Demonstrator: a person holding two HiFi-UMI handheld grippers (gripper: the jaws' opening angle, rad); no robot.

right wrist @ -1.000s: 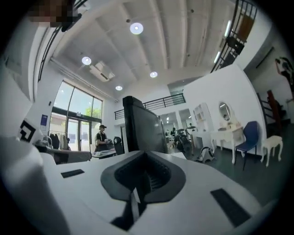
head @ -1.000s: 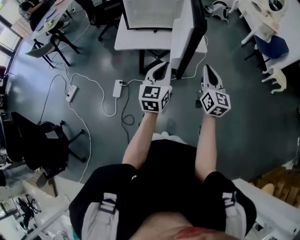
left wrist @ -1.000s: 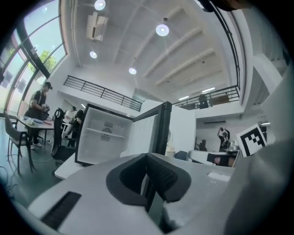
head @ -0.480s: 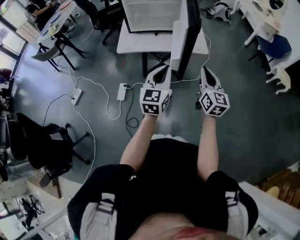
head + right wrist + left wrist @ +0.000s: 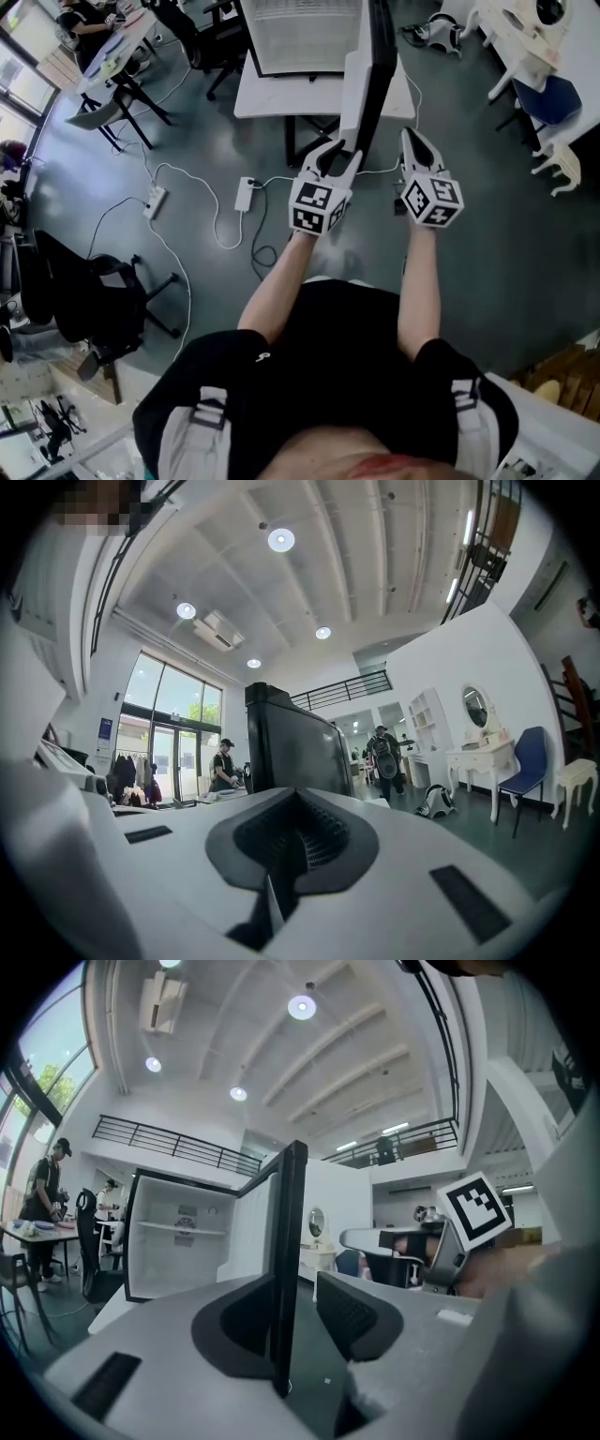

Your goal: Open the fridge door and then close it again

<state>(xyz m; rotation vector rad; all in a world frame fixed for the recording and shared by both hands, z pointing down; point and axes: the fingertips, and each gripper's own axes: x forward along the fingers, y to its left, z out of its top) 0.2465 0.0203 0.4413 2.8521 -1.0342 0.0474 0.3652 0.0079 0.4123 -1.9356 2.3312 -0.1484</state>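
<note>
Left gripper (image 5: 339, 155): open, jaws astride the free edge of the flat fridge door, black outside and white inside (image 5: 359, 89). Edge close against the left pad, with a gap to the right pad. Door wide open, edge-on straight ahead of this gripper. Beyond and to its left: open white fridge cabinet with one shelf (image 5: 305, 28), on a white rectangular table (image 5: 267, 94).

Right gripper (image 5: 412, 141): closed on nothing, pads together. Just right of the door, apart from it, level with the left gripper.

Below both grippers: dull grey floor (image 5: 487, 187) with white cables (image 5: 202, 178) to the left.
</note>
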